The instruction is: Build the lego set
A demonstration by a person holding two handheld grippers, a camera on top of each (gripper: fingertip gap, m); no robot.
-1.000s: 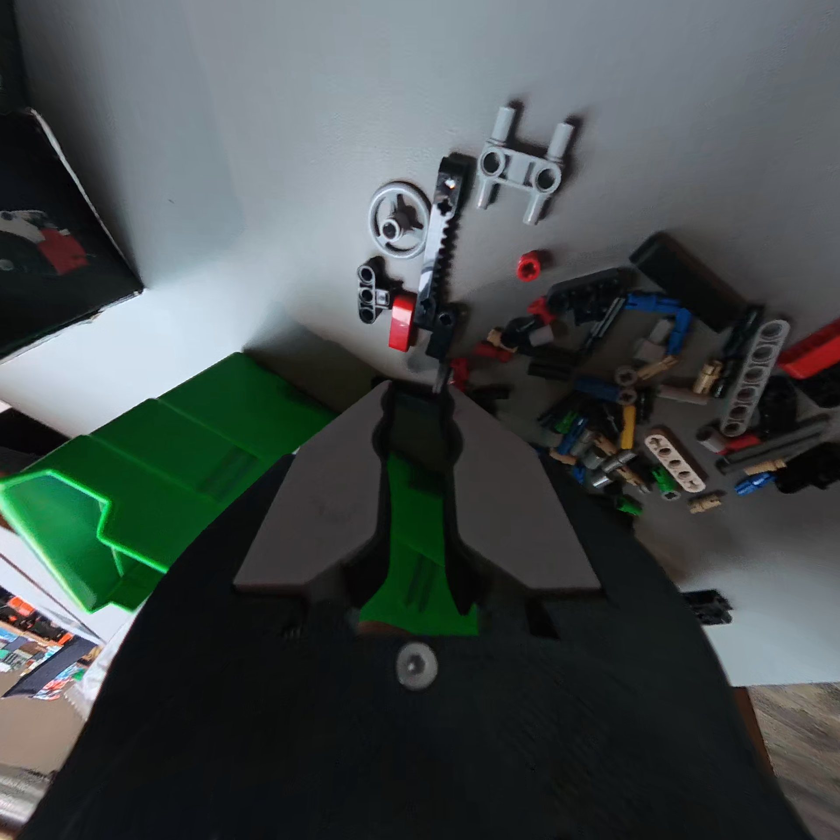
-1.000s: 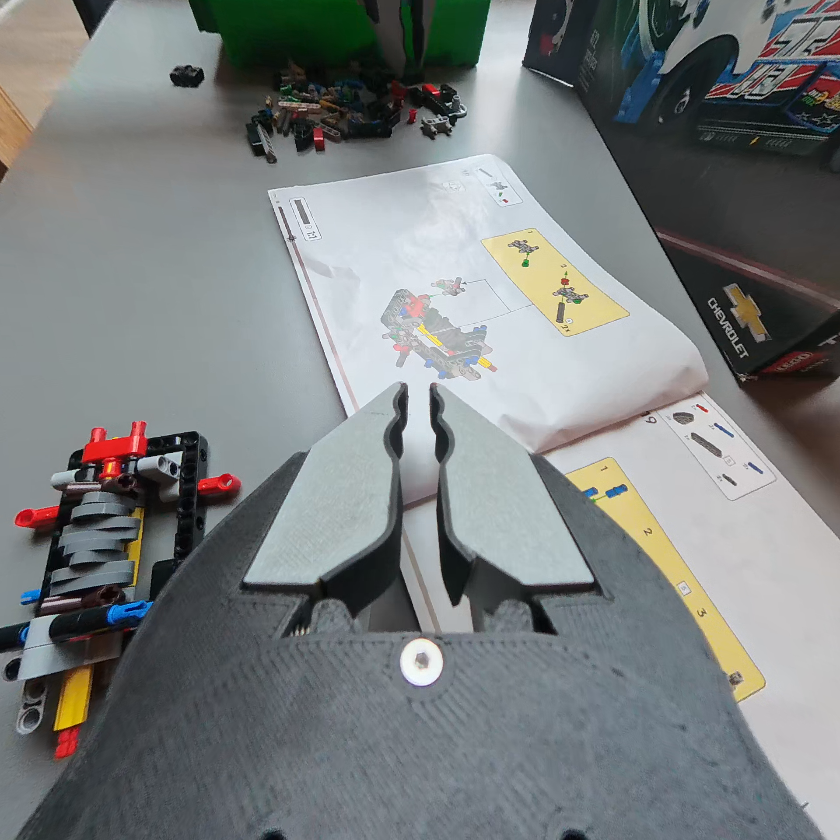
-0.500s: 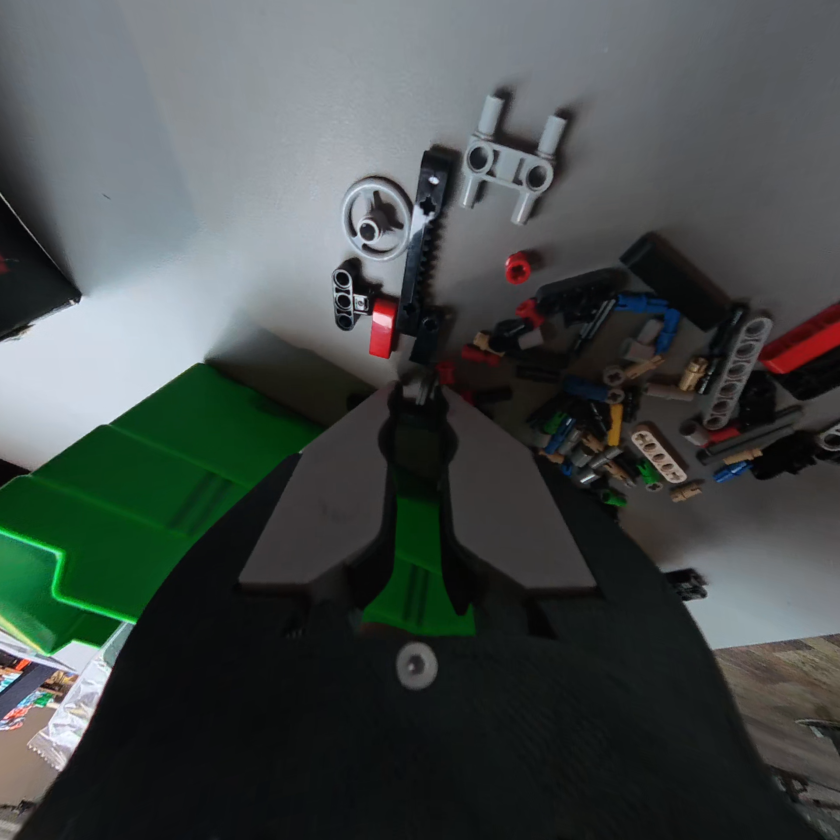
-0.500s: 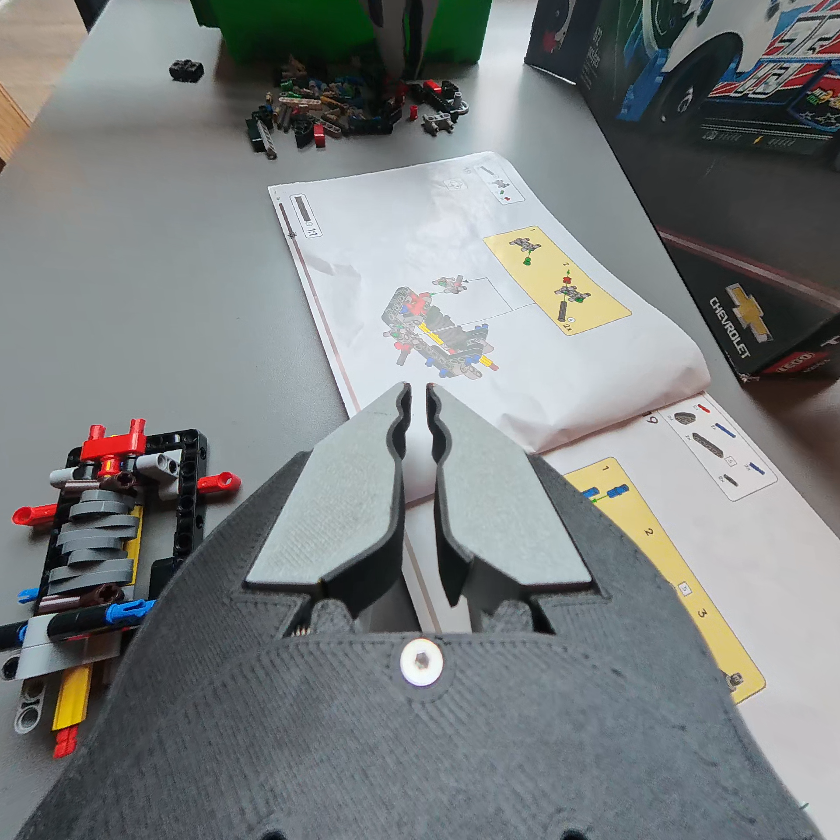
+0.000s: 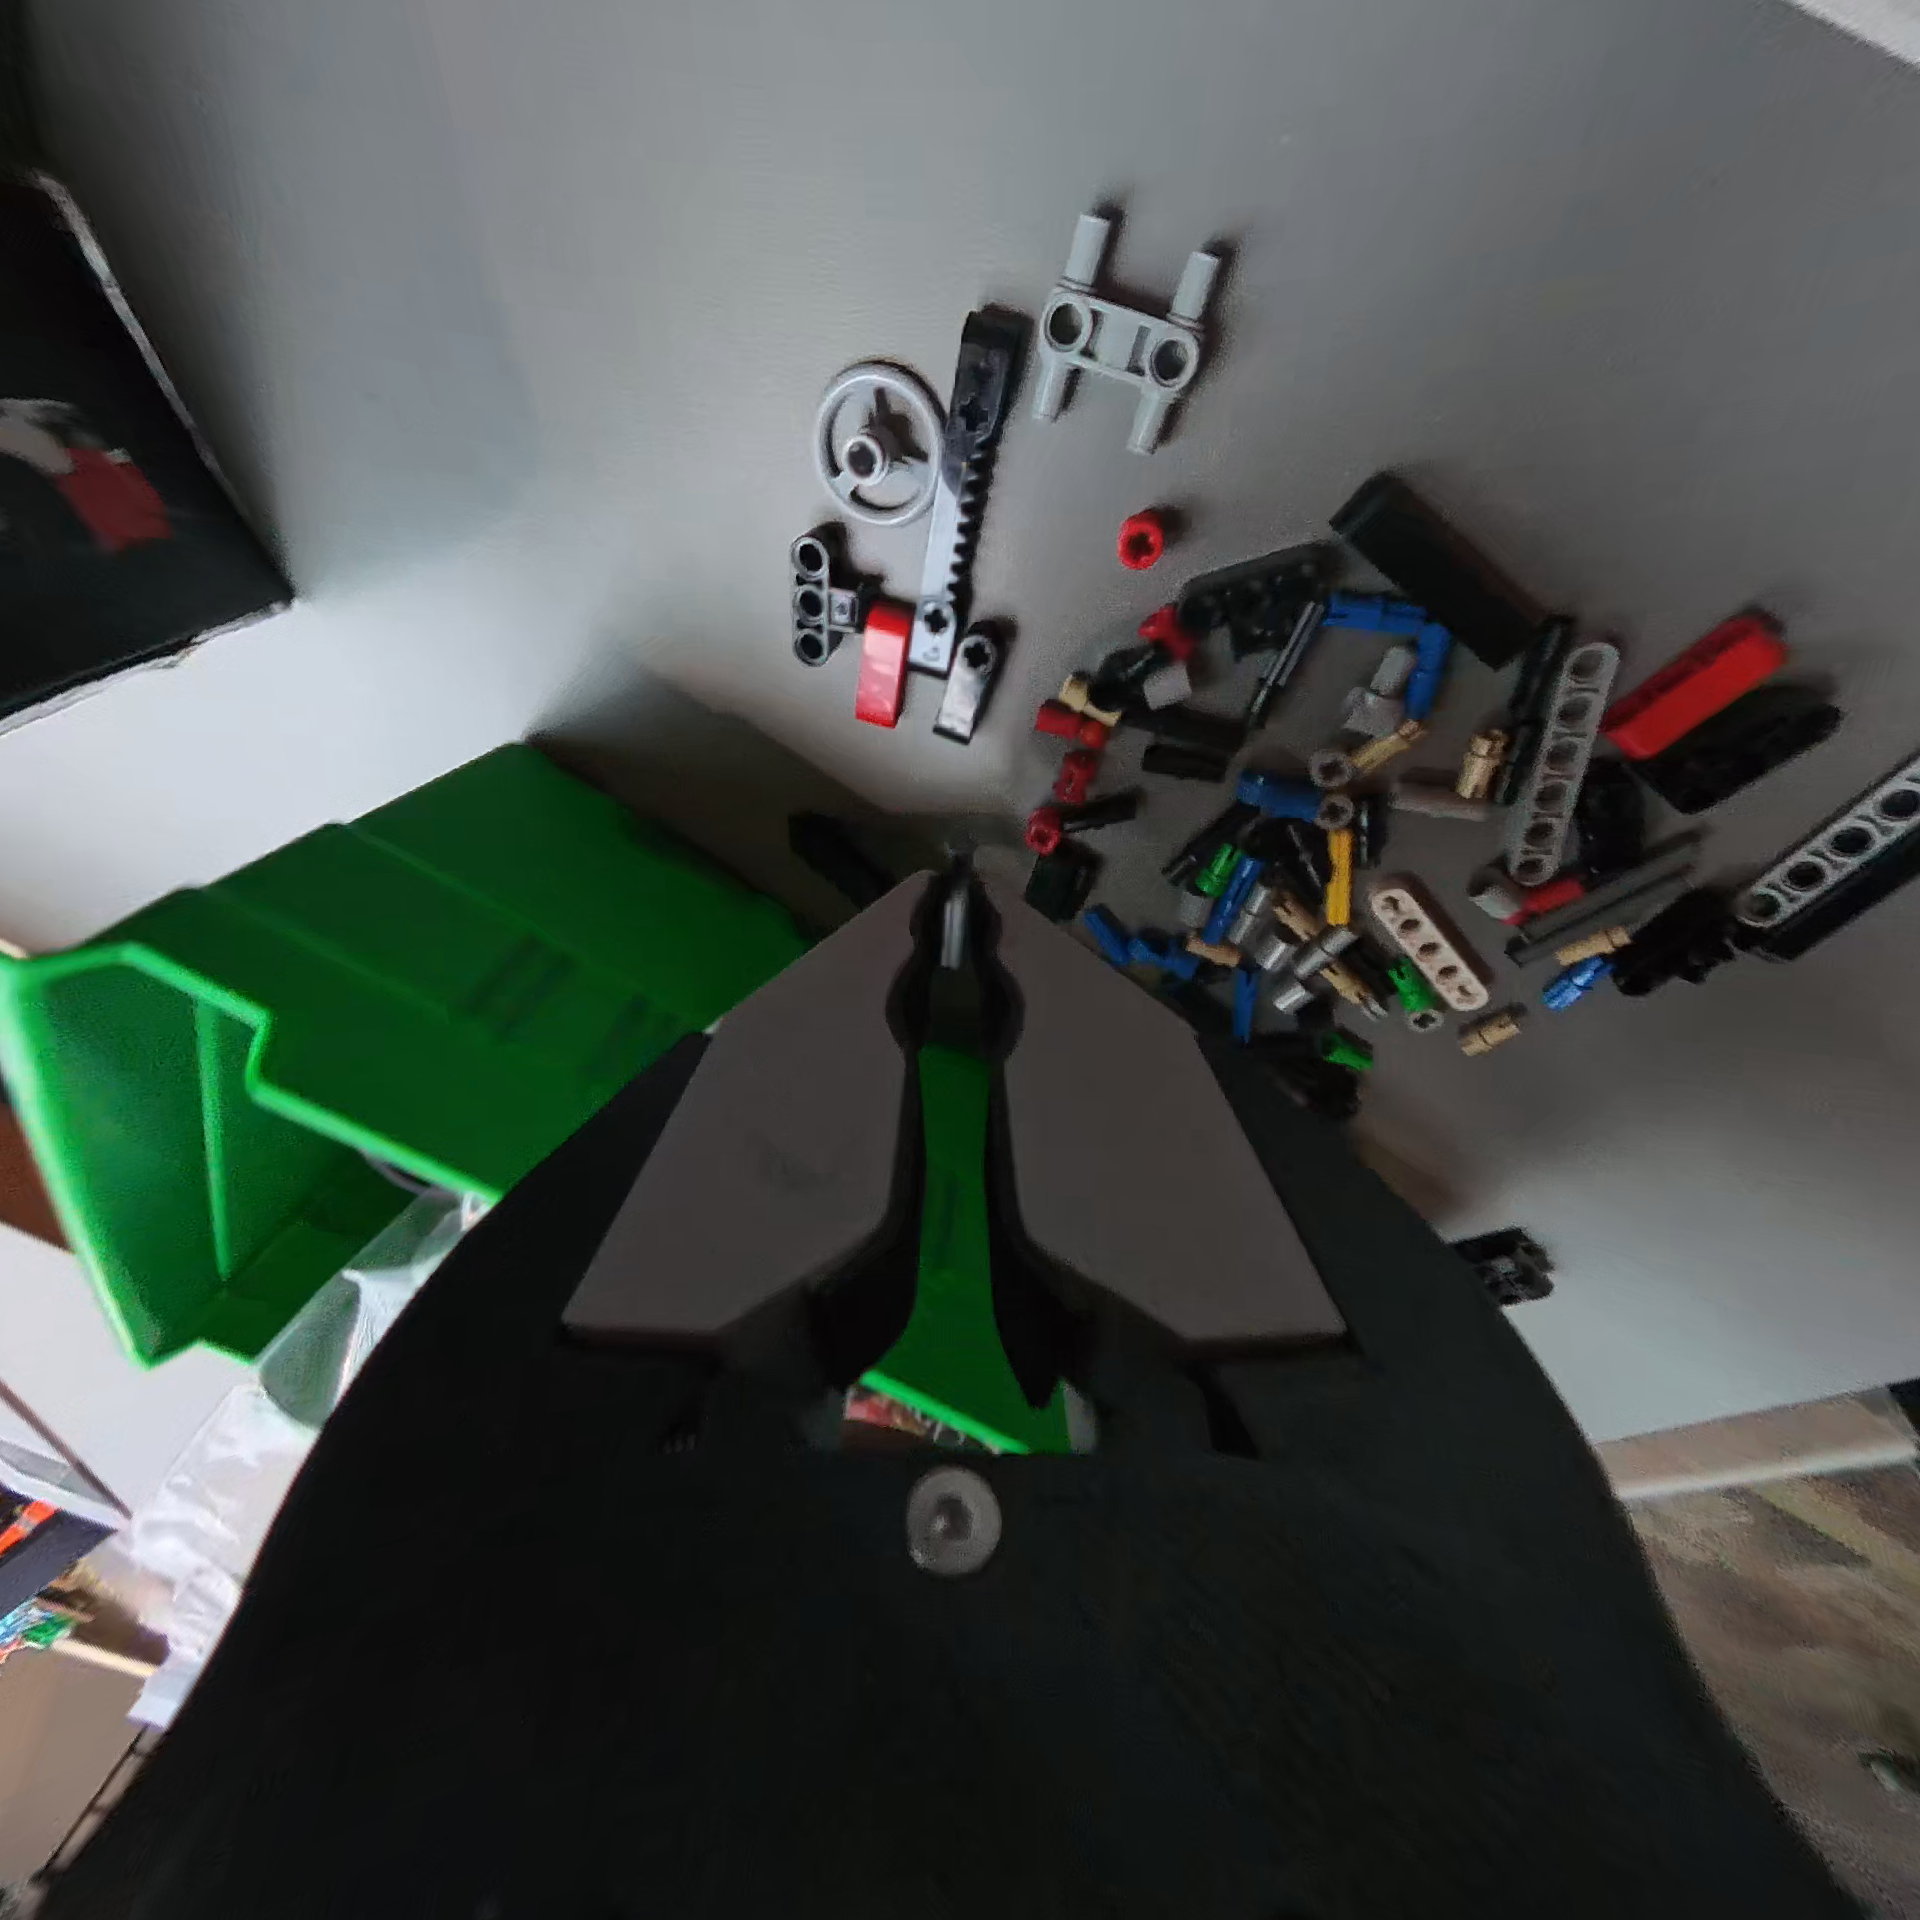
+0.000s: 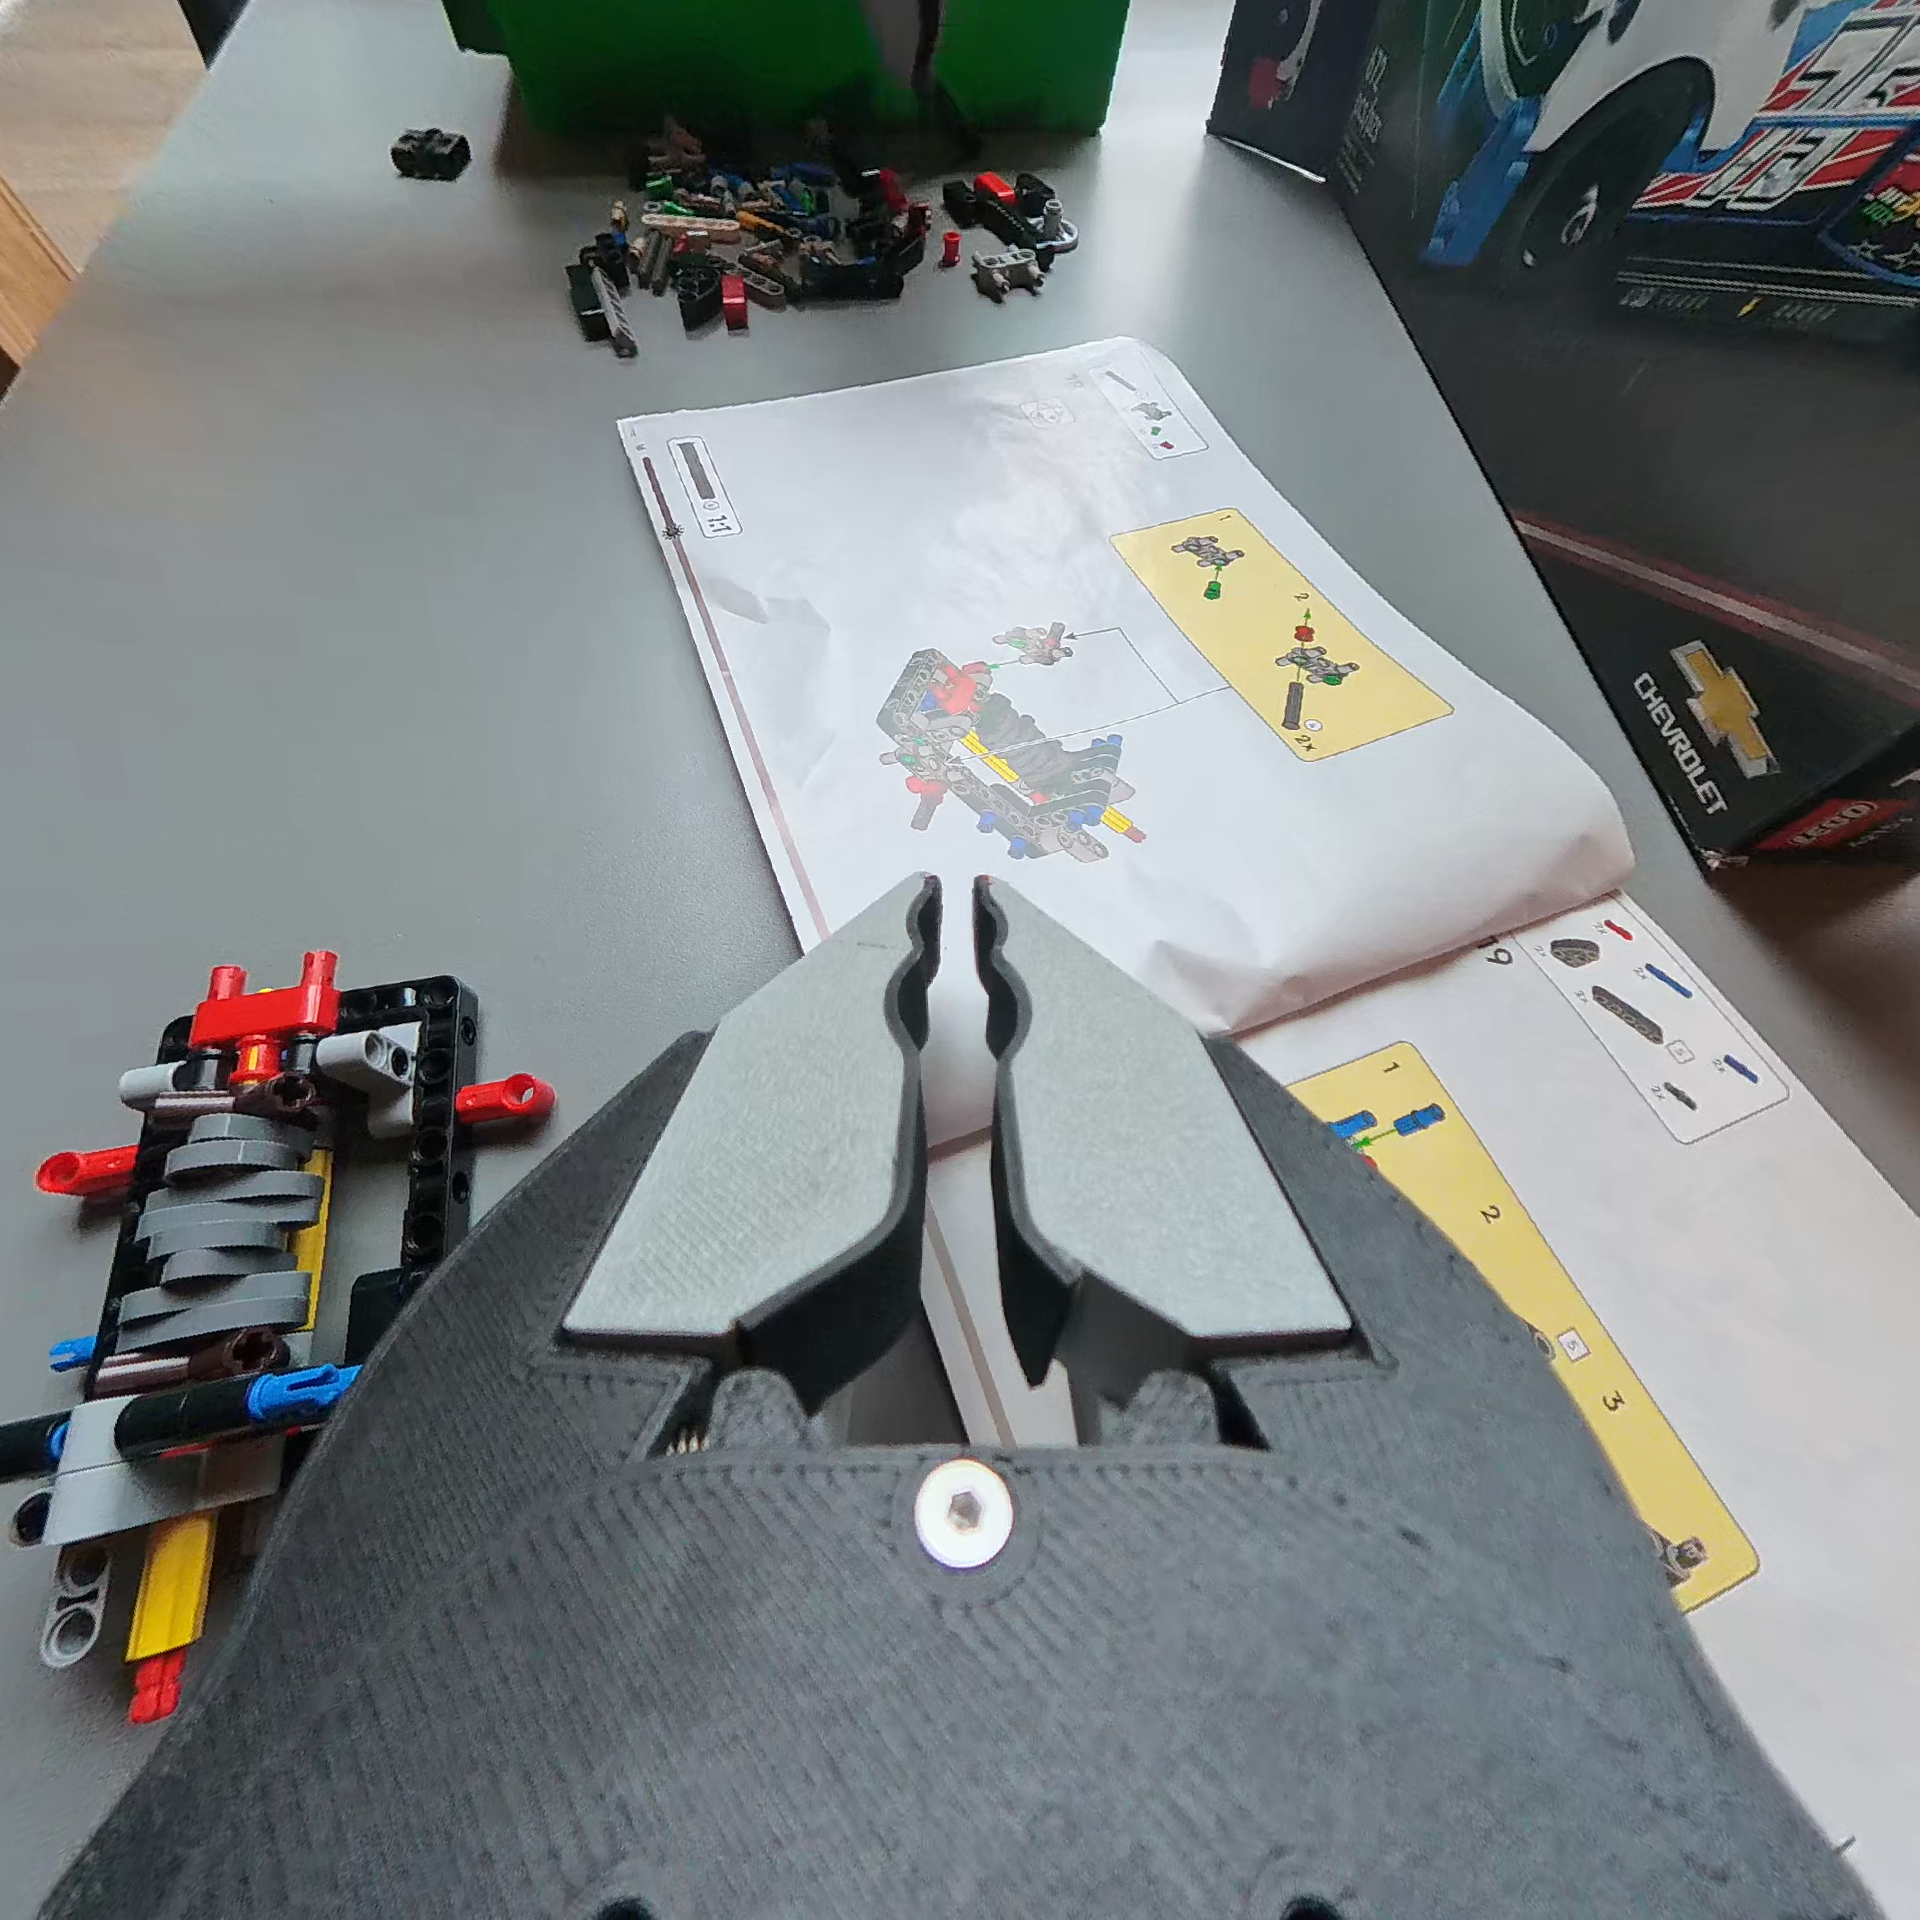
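The left gripper (image 5: 956, 894) hangs above the grey tabletop (image 5: 623, 260), its jaws pinched on a thin dark-grey lego axle (image 5: 951, 925) that stands between the tips. Beyond and to the right of those tips lies the scattered heap of small loose lego pieces (image 5: 1351, 852) in black, blue, red, tan and grey. Farther off, apart from the heap, lie a light-grey spoked wheel (image 5: 878, 457), a black toothed rack bar (image 5: 961, 520) touching it, and a light-grey H-shaped connector (image 5: 1127, 338). A bright green plastic bin (image 5: 416, 987) sits to the near left.

The right gripper (image 6: 956, 894) hovers over the open white instruction booklet (image 6: 1039, 540), its jaws nearly together with a narrow gap and nothing between them. The partly built lego frame, black with red pins and grey curved pieces (image 6: 260, 1195), lies on the table to the near left of this gripper. A dark printed cardboard box showing a race car (image 6: 1662, 312) stands at the right.
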